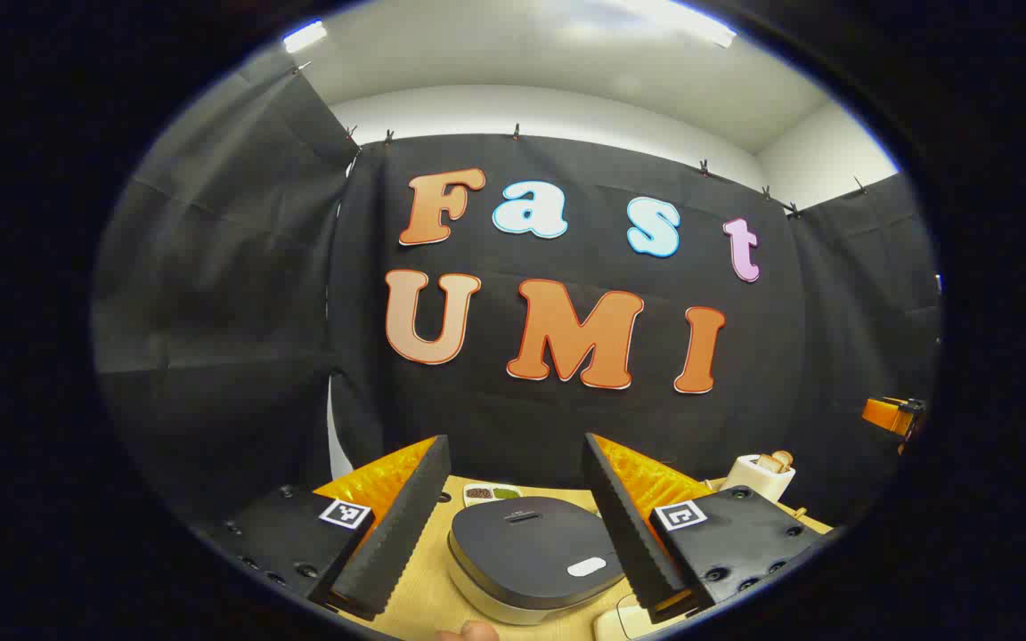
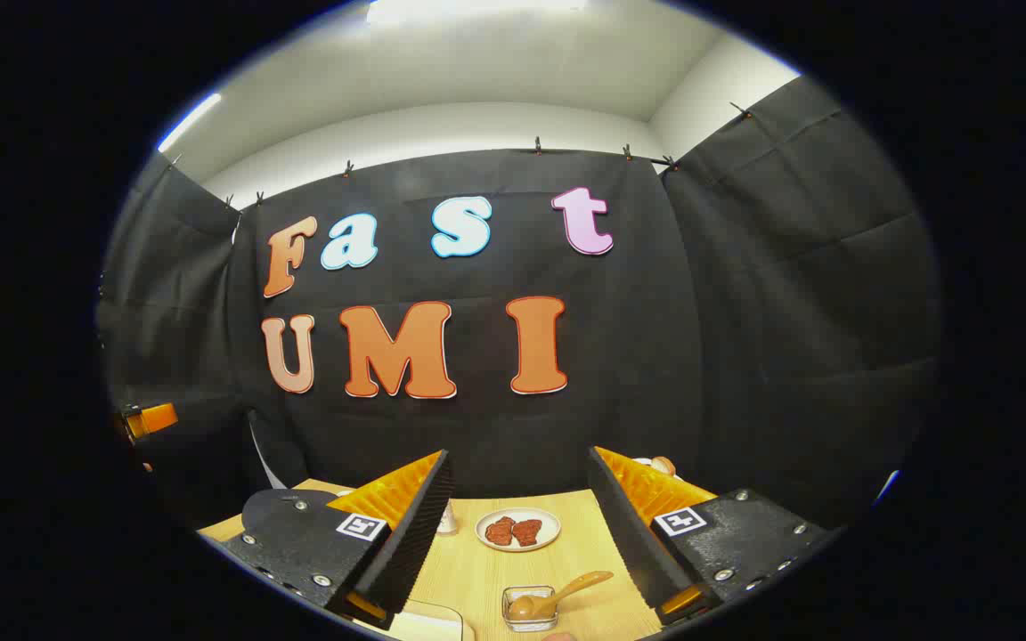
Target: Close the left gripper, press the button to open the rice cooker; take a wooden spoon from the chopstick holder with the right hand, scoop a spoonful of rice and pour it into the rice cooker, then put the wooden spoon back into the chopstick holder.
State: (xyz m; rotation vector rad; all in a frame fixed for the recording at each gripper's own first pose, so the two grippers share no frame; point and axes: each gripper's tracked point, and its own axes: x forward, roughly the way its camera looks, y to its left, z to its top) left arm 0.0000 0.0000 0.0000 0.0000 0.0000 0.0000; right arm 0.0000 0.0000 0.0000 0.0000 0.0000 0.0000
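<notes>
A: Listing item one: left tool (image 1: pixel 517 525), fingers apart, nothing between them.

B: Item two: rice cooker (image 1: pixel 535 556), lid down, on the table (image 1: pixel 419 592) straight ahead of and below that tool, framed between its fingers. Pale oval button (image 1: pixel 586 566) sits on the lid's near side, slightly toward the tool's right finger.

A: Judgement: the fingers must come together first, then the tool goes forward and down onto that button. Left hand is clearly the nearer one.

B: Item three: right tool (image 2: pixel 520 534), fingers likewise apart and empty.

A: Item four: wooden spoon (image 2: pixel 557 596), bowl resting in a small clear dish (image 2: pixel 529 608) near the table's near edge, handle slanting up and away toward the right finger. Plate (image 2: pixel 518 530) with reddish pieces lies farther back.

B: Chopstick holder: cannot tell which object it is.
</notes>
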